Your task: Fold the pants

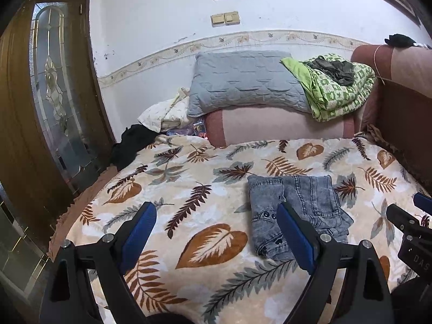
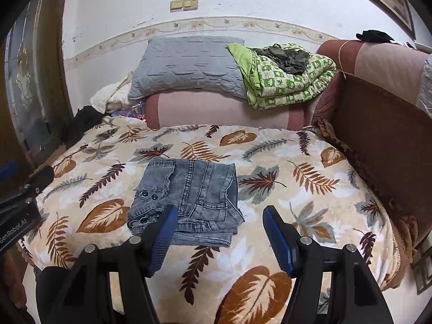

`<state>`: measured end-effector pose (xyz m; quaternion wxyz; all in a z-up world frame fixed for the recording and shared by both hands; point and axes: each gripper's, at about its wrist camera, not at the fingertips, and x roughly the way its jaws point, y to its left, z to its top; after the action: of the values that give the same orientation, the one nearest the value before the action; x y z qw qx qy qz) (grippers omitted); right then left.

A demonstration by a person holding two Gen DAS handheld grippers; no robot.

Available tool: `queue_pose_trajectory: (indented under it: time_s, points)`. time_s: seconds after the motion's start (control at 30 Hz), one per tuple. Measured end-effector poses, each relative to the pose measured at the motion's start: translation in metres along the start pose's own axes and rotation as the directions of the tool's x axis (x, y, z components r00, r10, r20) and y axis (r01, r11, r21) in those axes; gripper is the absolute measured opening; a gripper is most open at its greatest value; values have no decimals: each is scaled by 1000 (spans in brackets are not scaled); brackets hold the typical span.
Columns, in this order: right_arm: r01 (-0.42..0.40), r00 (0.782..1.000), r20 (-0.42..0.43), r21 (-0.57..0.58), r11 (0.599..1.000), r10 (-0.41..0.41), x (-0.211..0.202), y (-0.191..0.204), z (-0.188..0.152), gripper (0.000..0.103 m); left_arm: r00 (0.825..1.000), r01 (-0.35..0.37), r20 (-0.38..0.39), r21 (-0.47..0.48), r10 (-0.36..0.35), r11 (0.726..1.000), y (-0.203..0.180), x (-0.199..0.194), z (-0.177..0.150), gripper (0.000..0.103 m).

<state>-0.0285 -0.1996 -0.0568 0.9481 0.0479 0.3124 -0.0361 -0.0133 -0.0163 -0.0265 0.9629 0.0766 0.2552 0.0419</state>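
Observation:
Grey-blue denim pants lie folded into a compact square on the leaf-patterned blanket. My left gripper hovers open near the front of the bed, its right blue finger in front of the pants' near left part, nothing between its jaws. My right gripper is open too, held above the blanket at the pants' near right corner; its left finger overlaps the pants' near edge in view. Neither gripper grips the fabric. The right gripper's edge shows at the far right of the left wrist view.
At the head of the bed sit a grey pillow, a folded green quilt with dark cloth on top, and a pink bolster. A brown sofa back stands right, a wooden glass door left.

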Motion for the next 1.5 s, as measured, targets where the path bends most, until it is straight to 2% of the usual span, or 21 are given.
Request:
queue_pose_trajectory:
  time_s: [0.47,0.73,1.5]
  points:
    - [17,1000,14,-21,1000,-17,1,1,-2,69,999,-4,-43,0,4,1000,-3,8,-5,91]
    - [15,1000,9,-25,1000,-15,3,2,-3,69,995,46,-94,2,-46,999,-6,17,-10,91]
    - [-3,999,32,-48,999,4,5,3,-3,69,994,68,-91,11,-67,998,-11,19,-9,91]
